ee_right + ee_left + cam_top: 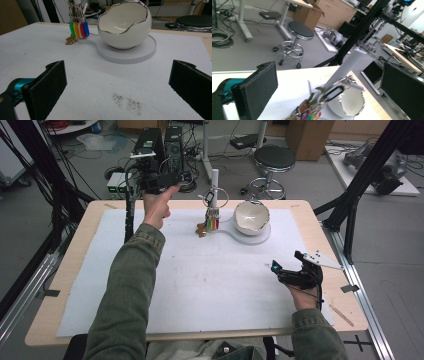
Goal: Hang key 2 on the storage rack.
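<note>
A white post (215, 182) stands at the far middle of the table on a white base (235, 236). A bunch of keys with coloured tags (212, 223) hangs from it, and a white eggshell-shaped bowl (251, 217) with a silver rim sits beside it. My left gripper (172, 181) is raised just left of the post. In the left gripper view its jaws stand wide apart, open (332, 85), with the post (352, 67), keys (312, 110) and bowl (352, 105) beyond them. My right gripper (287, 261) rests low at the right, open (117, 82), facing the bowl (125, 27) and tags (79, 29).
A white mat (200, 285) covers the wooden table (75, 250). Behind the table are a black stool (272, 162), computer towers (172, 142) and cables on the floor. Black frame struts (360, 180) rise at the right and left edges.
</note>
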A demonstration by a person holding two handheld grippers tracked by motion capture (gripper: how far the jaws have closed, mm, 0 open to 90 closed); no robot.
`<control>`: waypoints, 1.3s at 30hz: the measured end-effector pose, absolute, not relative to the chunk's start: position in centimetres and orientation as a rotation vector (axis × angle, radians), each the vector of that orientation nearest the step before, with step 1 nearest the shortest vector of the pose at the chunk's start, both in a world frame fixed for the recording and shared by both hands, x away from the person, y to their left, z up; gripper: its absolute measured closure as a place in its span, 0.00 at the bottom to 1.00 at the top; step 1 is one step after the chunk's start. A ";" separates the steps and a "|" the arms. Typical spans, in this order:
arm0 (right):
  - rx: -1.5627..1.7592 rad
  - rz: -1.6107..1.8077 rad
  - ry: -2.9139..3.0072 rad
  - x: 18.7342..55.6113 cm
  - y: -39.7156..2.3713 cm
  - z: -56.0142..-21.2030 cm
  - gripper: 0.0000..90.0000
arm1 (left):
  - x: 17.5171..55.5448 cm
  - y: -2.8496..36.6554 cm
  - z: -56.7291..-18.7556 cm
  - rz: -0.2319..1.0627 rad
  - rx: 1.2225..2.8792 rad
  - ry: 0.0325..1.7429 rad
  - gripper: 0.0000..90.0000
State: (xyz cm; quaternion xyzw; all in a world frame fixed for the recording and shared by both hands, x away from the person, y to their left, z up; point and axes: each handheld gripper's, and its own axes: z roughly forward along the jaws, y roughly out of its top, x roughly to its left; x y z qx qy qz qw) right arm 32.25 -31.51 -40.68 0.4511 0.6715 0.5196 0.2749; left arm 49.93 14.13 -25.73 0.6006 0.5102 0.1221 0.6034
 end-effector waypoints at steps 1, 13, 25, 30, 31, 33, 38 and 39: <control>1.215 1.397 1.807 32.2 -31.5 -40.7 0.01 | 49.8 14.4 -25.8 0.285 1.392 1.180 0.02; 1.210 1.394 1.804 32.2 -31.5 -40.7 0.01 | 48.3 16.5 -27.3 0.320 1.409 1.193 0.02; 1.209 1.392 1.804 32.2 -31.5 -40.7 0.01 | 47.4 17.8 -28.1 0.362 1.449 1.214 0.02; 1.212 1.392 1.803 32.2 -31.5 -40.7 0.01 | 47.0 18.2 -28.5 0.362 1.458 1.215 0.02; 1.212 1.392 1.803 32.2 -31.5 -40.7 0.01 | 46.9 18.2 -28.6 0.363 1.459 1.213 0.02; 1.211 1.392 1.804 32.2 -31.5 -40.6 0.01 | 46.8 18.4 -28.7 0.357 1.458 1.207 0.02; 1.211 1.392 1.805 32.2 -31.5 -40.7 0.01 | 46.3 18.6 -29.1 0.364 1.473 1.210 0.02; 1.219 1.389 1.804 32.2 -31.5 -40.7 0.01 | 46.2 18.7 -29.1 0.372 1.475 1.209 0.02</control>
